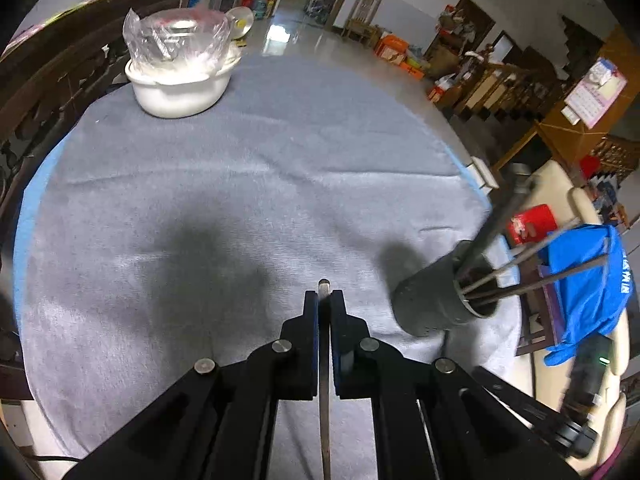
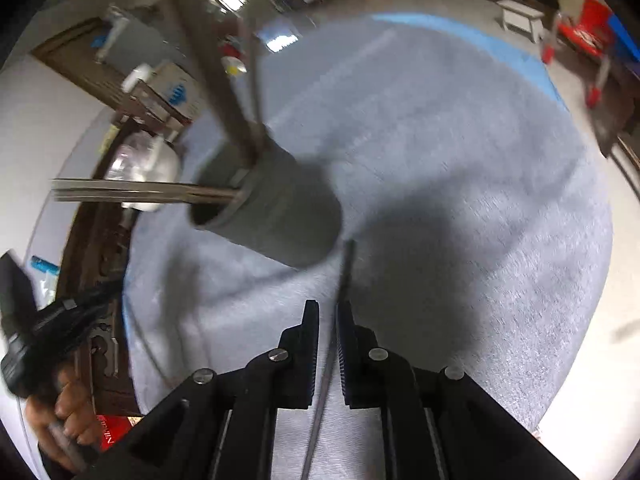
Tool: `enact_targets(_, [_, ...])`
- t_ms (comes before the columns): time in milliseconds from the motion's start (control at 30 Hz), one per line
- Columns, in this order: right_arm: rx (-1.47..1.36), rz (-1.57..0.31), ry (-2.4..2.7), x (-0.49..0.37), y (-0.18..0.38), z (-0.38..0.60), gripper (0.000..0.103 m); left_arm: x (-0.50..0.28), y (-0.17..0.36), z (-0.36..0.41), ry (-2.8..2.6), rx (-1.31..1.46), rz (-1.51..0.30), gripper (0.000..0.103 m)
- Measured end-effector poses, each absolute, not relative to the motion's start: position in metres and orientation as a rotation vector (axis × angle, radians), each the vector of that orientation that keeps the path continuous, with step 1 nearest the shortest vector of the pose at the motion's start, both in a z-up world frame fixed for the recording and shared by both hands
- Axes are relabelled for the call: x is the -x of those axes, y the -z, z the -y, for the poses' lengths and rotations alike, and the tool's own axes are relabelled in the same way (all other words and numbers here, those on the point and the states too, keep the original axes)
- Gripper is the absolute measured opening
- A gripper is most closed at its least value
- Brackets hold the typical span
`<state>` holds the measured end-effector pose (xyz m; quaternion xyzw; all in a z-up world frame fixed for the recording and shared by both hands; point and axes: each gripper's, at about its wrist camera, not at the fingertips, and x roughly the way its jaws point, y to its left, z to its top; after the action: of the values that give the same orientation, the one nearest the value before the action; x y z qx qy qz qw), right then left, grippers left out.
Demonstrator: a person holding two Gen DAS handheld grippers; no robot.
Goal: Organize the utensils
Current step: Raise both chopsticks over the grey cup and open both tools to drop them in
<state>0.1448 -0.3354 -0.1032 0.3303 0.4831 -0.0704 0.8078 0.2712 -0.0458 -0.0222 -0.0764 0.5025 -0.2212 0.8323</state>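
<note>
The left claw (image 1: 325, 300) is clamped on a thin metal utensil (image 1: 324, 380) that runs straight between its pads, the rounded tip poking out just past the fingertips. It hangs above the table (image 1: 240, 184), which is covered by a grey cloth with a blue edge, and casts a dark shadow on the cloth below.

To the right of this claw, near the table's edge, stands a dark grey holder (image 1: 440, 296), a cylinder that appears tilted in the fisheye view. Several long utensils (image 1: 528, 276) stick out of its mouth, fanning away toward the right.

At the far left of the table sits a white pot (image 1: 180, 88) with a clear plastic bag (image 1: 176, 38) bunched on top.

The right claw (image 2: 328, 310) is closed on a second thin utensil (image 2: 346, 272), a dark, slim rod held edge-on between the pads; its tip reaches forward to just short of the holder's (image 2: 276, 208) base in the picture. Whether it touches the holder cannot be told because of blur. In this view the holder's mouth faces left, with handles (image 2: 140, 192) jutting out of it to the left and upward.

At the lower left of the right wrist view, a hand (image 2: 60, 412) grips the black body of the other gripper.
</note>
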Motion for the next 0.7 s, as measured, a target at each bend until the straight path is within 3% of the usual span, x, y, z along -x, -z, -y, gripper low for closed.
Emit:
enact_targets(167, [-0.674,-1.071,0.189,-0.155,0.114,0.329,0.013,-0.243,-0.004,0.039,0.512,0.170,-0.979,0.005])
enact_targets(200, [-0.664,-1.076,0.203,-0.157,0.116,0.328,0.018,-0.237,-0.009,0.038,0.518,0.169,-0.961,0.005])
enact_targets(267, [-0.648,-1.090,0.228,-0.161,0.119,0.327,0.036,-0.227,-0.018,0.035,0.528,0.168,-0.927,0.005])
enact_targets(300, [-0.649,-1.091,0.237,-0.162,0.120,0.327,0.058,-0.221,-0.022,0.032,0.535,0.169,-0.910,0.005])
enact_targets(333, [-0.655,-1.079,0.241,-0.162,0.121,0.327,0.066,-0.215,-0.026,0.030,0.540,0.168,-0.893,0.005])
enact_targets(433, [-0.600,-1.068,0.267,-0.166,0.119,0.319,0.060,-0.205,-0.030,0.027,0.545,0.157,-0.851,0.005])
enact_targets(467, [-0.576,-1.077,0.274,-0.170,0.121,0.315,0.051,-0.200,-0.033,0.026,0.549,0.156,-0.838,0.005])
enact_targets(500, [-0.555,-1.096,0.280,-0.174,0.124,0.312,0.031,-0.198,-0.034,0.026,0.551,0.155,-0.829,0.005])
enact_targets(600, [-0.496,-1.152,0.302,-0.184,0.135,0.302,0.027,-0.189,-0.039,0.027,0.536,0.130,-0.791,0.005])
enact_targets(700, [-0.370,-1.142,0.340,-0.188,0.132,0.291,0.011,-0.184,-0.043,0.028,0.517,0.106,-0.763,0.005])
